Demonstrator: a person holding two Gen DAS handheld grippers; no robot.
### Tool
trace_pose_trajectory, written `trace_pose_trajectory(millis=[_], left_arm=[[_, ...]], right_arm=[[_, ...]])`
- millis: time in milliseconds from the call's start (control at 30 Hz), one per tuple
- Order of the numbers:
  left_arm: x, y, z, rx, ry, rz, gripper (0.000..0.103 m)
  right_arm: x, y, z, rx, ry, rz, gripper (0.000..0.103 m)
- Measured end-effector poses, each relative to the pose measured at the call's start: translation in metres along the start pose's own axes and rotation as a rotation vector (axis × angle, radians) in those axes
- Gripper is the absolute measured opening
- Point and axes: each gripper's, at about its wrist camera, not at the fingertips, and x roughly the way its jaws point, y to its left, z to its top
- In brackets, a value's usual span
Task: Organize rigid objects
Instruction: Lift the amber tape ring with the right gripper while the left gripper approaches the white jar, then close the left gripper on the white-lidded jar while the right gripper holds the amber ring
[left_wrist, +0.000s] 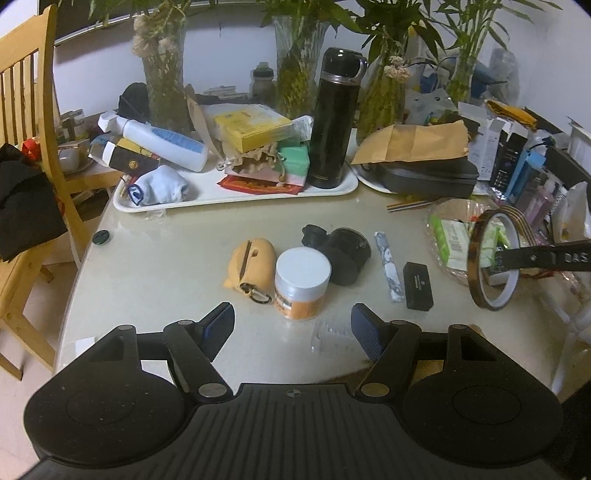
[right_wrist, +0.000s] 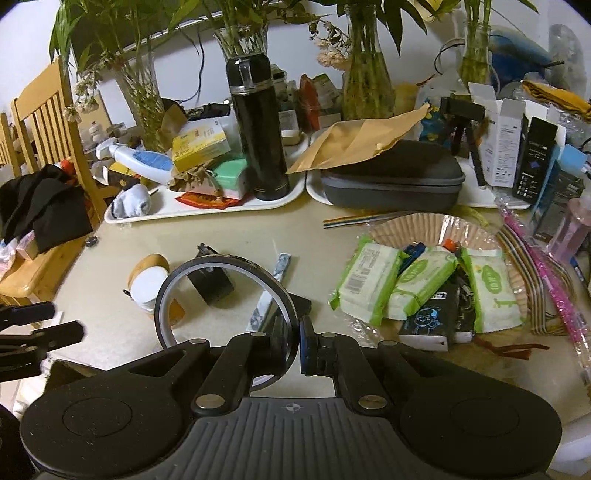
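The right gripper (right_wrist: 295, 347) pinches the tape ring (right_wrist: 225, 295) upright above the table's (left_wrist: 221, 221) near right, while the left gripper (left_wrist: 291, 325), jaws wide and empty, sits nearest the jar (left_wrist: 302, 282) just beyond.

a pale, glossy table (left_wrist: 184, 266) carries everything. at its far side two white trays sit side by side: the left tray (left_wrist: 236, 197) holds a tall black flask, boxes and a rolled sock, and the right tray (right_wrist: 480, 201) bears a dark zip case. on the bare top, in a loose row, lie a tan pouch (left_wrist: 251, 264), a white-lidded jar (left_wrist: 302, 282), a black round case (left_wrist: 345, 254), a patterned stick (left_wrist: 388, 271) and a small black box (left_wrist: 417, 286). a small dark disc (left_wrist: 101, 237) lies alone near the left edge. to the right rests a clear plastic bag (right_wrist: 424, 291) of green wipe packs.
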Motion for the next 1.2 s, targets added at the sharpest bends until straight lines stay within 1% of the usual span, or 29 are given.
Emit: trace_pose_trajectory(millis=[100,233,533,767,833,867,900,1000,1200], left_arm=[[0.01,-0.001,0.004,0.0,0.002,-0.003,0.069],[0.027,-0.004,0.01,0.014,0.004,0.003,0.069],[0.067,-0.007,0.019,0.024,0.04,0.013,0.069],[0.088,-0.01,0.021,0.029,0.056,0.018,0.069],[0.093,-0.011,0.021,0.037,0.06,0.02,0.068],[0.095,-0.012,0.021,0.039,0.06,0.022,0.065],[0.097,-0.012,0.021,0.039,0.062,0.025,0.06],[0.102,-0.011,0.021,0.034,0.069,0.015,0.054],[0.105,-0.016,0.021,0.059,0.066,0.035,0.053]], right_arm=[[0.0,0.0,0.0,0.0,-0.002,0.021,0.009],[0.0,0.001,0.0,-0.002,-0.001,0.025,0.009],[0.003,0.006,0.001,-0.012,0.005,0.047,0.009],[0.006,0.005,0.002,-0.001,0.011,0.056,0.009],[0.006,0.004,0.002,0.001,0.01,0.057,0.009],[0.006,0.004,0.002,0.003,0.01,0.057,0.009],[0.006,0.004,0.003,0.005,0.01,0.058,0.009],[0.006,0.003,0.003,0.007,0.01,0.063,0.009],[0.006,0.004,0.003,0.006,0.01,0.068,0.009]])
